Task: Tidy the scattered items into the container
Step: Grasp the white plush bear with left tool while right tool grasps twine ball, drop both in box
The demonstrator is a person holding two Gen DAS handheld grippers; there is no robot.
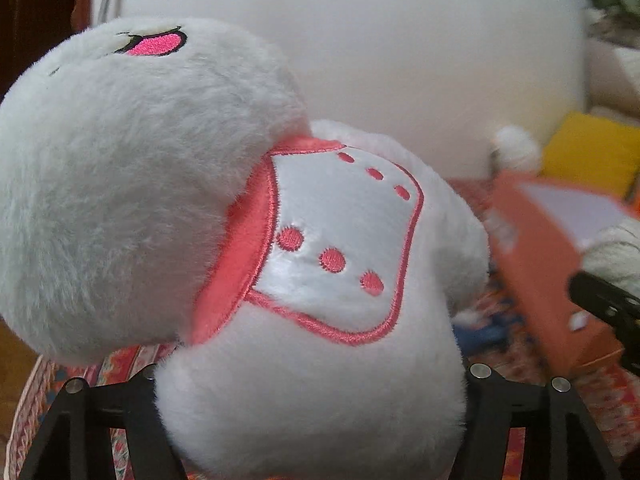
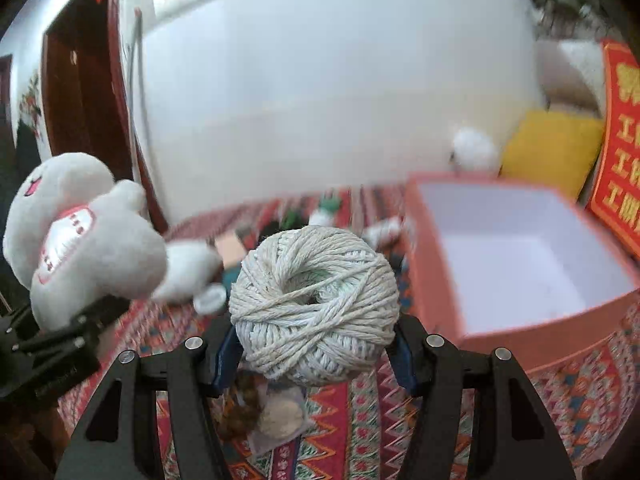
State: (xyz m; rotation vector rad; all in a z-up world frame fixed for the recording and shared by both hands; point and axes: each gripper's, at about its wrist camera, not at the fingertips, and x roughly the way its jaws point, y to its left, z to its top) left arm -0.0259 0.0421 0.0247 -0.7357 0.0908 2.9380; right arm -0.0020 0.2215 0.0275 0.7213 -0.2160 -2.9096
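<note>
A white plush toy (image 1: 304, 240) with a pink-trimmed bib fills the left wrist view, and my left gripper (image 1: 312, 408) is shut on its body, lifted above the patterned cloth. The right wrist view shows the same plush toy (image 2: 84, 236) at the left, held up by the left gripper (image 2: 72, 332). My right gripper (image 2: 316, 344) is shut on a ball of white string (image 2: 316, 304), also off the table. The orange box (image 2: 520, 272) with a white inside stands open to the right of the ball. The orange box (image 1: 552, 264) lies right of the plush, with the right gripper's fingers (image 1: 604, 304) before it.
A patterned red cloth (image 2: 380, 432) covers the table. A clear bag of small items (image 2: 272, 412) lies under the ball. Several small toys (image 2: 328, 208) are scattered behind it. A yellow cushion (image 2: 552, 152), a red banner (image 2: 624, 152) and a white wall (image 2: 320, 100) stand at the back.
</note>
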